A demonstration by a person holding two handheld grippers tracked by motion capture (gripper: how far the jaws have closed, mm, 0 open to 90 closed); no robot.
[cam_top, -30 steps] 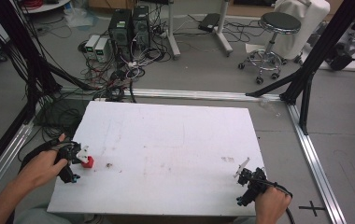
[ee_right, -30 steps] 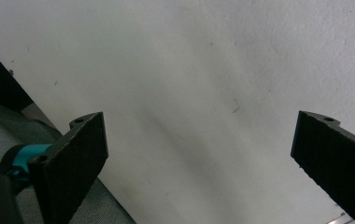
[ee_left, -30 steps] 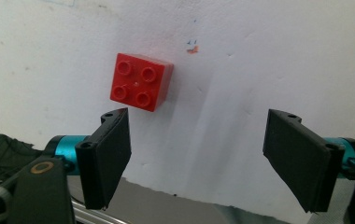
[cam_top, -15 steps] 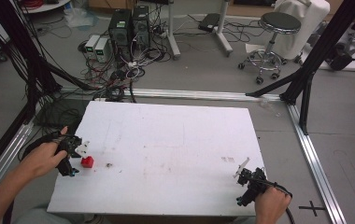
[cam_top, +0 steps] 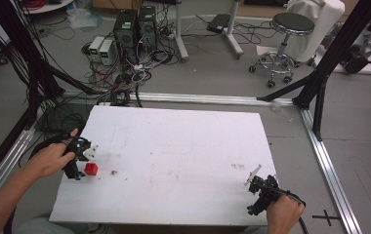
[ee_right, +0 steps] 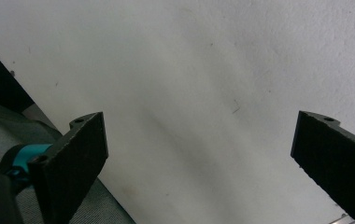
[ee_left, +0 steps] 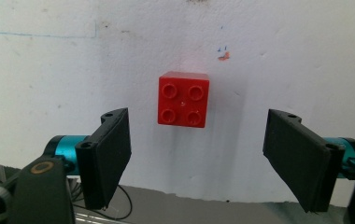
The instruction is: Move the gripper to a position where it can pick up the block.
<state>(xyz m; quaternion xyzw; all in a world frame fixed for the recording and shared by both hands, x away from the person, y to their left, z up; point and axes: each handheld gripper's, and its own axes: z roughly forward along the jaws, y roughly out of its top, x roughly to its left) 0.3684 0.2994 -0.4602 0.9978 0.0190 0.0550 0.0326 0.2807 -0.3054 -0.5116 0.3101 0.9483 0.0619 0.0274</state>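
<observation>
1. High view: a red brick sits near the white table's left edge, just beside the left hand-held gripper; the right hand-held gripper rests at the near right corner.
2. Left gripper view: jaws wide, brick ahead, untouched; likely approach before a grasp, needing forward travel.
3. Right gripper view: jaws wide over bare table. No containers.

The left hand-held gripper has two flat black rectangular jaws, each with a small round hole at its far corner, mounted on teal cylindrical fittings; a black block with a brass-ringed hole sits at its near left. The right hand-held gripper has matching black jaws and a teal collar. A black cable trails from it. Both forearms are bare, unsleeved.
</observation>
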